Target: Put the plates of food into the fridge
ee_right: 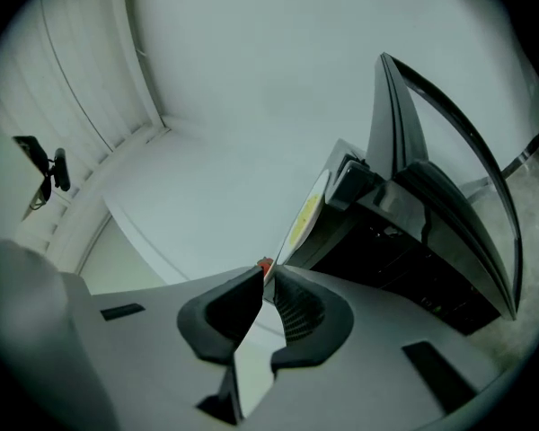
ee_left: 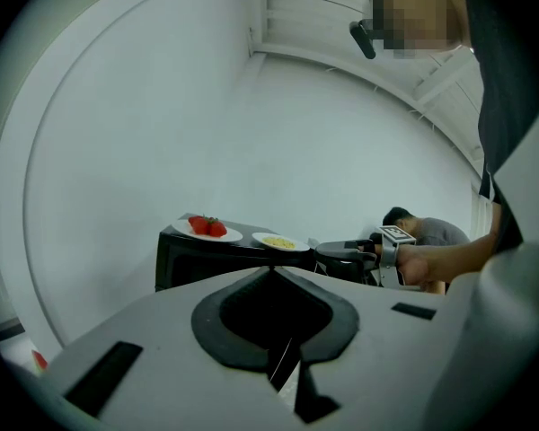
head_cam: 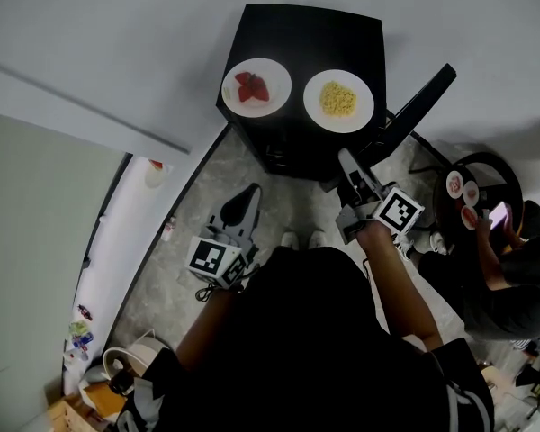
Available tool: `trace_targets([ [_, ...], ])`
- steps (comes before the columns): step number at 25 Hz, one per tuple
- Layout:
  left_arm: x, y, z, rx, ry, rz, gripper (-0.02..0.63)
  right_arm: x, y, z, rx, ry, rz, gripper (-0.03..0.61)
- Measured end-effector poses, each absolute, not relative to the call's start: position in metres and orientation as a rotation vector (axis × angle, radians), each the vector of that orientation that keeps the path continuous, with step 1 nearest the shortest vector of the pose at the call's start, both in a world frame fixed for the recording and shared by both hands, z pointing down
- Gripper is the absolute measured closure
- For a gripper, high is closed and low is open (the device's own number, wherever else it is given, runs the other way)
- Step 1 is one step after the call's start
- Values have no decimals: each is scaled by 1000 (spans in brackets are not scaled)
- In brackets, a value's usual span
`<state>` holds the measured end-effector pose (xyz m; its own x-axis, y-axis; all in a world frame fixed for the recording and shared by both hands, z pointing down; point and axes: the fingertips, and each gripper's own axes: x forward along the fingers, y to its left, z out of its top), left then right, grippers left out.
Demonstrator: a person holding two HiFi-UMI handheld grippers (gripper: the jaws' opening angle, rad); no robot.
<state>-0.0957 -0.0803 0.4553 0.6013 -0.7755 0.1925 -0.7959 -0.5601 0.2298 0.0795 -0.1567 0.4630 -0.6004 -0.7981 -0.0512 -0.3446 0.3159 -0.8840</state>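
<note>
On top of a small black fridge [head_cam: 297, 34] stand two white plates: one of strawberries [head_cam: 256, 86] at left, one of yellow noodles [head_cam: 338, 100] at right. The fridge door [head_cam: 423, 97] hangs open to the right. My left gripper [head_cam: 249, 192] is shut and empty, low in front of the fridge. My right gripper [head_cam: 345, 158], also shut and empty, sits near the fridge's front right corner. The left gripper view shows its gripper [ee_left: 271, 269] facing both plates [ee_left: 207, 228] [ee_left: 278, 241]. The right gripper [ee_right: 266, 273] looks at the noodle plate [ee_right: 307, 209] edge-on and the open door [ee_right: 449, 151].
A person [head_cam: 513, 268] sits at the right by a small round table [head_cam: 495, 165] that holds small dishes. A long white counter [head_cam: 135, 241] runs along the left wall, with clutter at its near end. The floor before the fridge is grey stone.
</note>
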Motion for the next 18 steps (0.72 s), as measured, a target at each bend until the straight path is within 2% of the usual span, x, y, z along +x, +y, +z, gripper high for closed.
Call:
trace_targets([
  [18,-87,-111,460,2532,-1287,128,591,81,-195,464,-892,1898,-1353,543],
])
